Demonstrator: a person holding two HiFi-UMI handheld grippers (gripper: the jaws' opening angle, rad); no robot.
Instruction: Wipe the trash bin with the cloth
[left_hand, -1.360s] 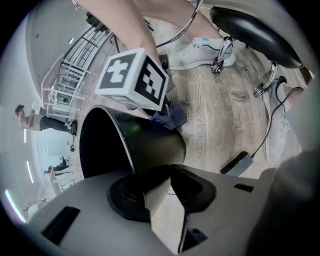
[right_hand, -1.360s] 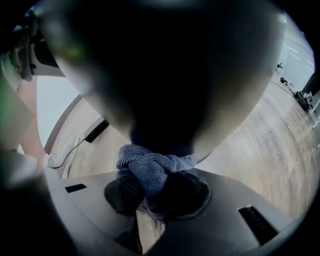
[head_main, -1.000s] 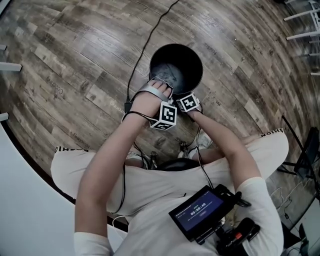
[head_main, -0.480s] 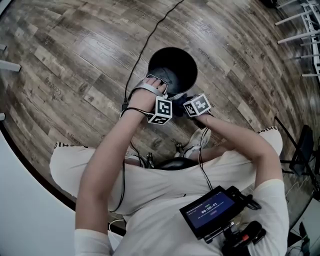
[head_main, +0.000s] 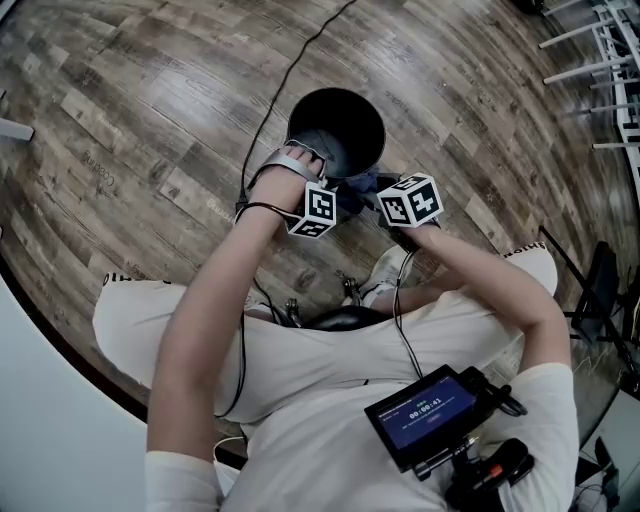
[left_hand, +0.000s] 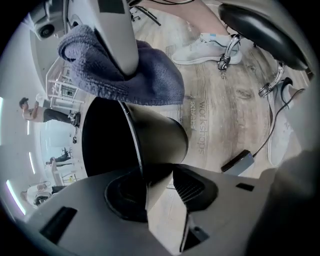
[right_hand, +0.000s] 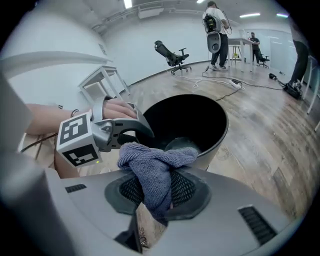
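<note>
Holding 1 blue-grey cloth (right_hand: 155, 160) bunched btwn its 2 pads, your right gripper (right_hand: 155, 200) is clamped on it, fabric spilling out over the top. It hangs at the near side of the 1 black trash bin (right_hand: 220, 131), w/ the cloth right by the rim; whether it touches can't be told. The bin stands on the wood floor (head_main: 150, 100) in front of your knees, mouth open to the top. Your left gripper (left_hand: 159, 182) sits astride the rim on the near-left side. Its 2 jaws are apart w/ the thin wall btwn them, close by one pad and w/ a strip of floor showing before the other, so it isn't pinched. They've just been closing a bit. You've got 2 marker cubes in the head view, left one (head_main: 312, 210) and right one (head_main: 410, 200), near each other. 1 dark cable (head_main: 300, 70) runs across the floor past the bin, and 1 screen (head_main: 425, 415) hangs at your chest. Far back in the right gripper view there's 1 office chair (right_hand: 172, 55) and 2 ppl standing, one (right_hand: 216, 27) nearer than the other (right_hand: 253, 42).
</note>
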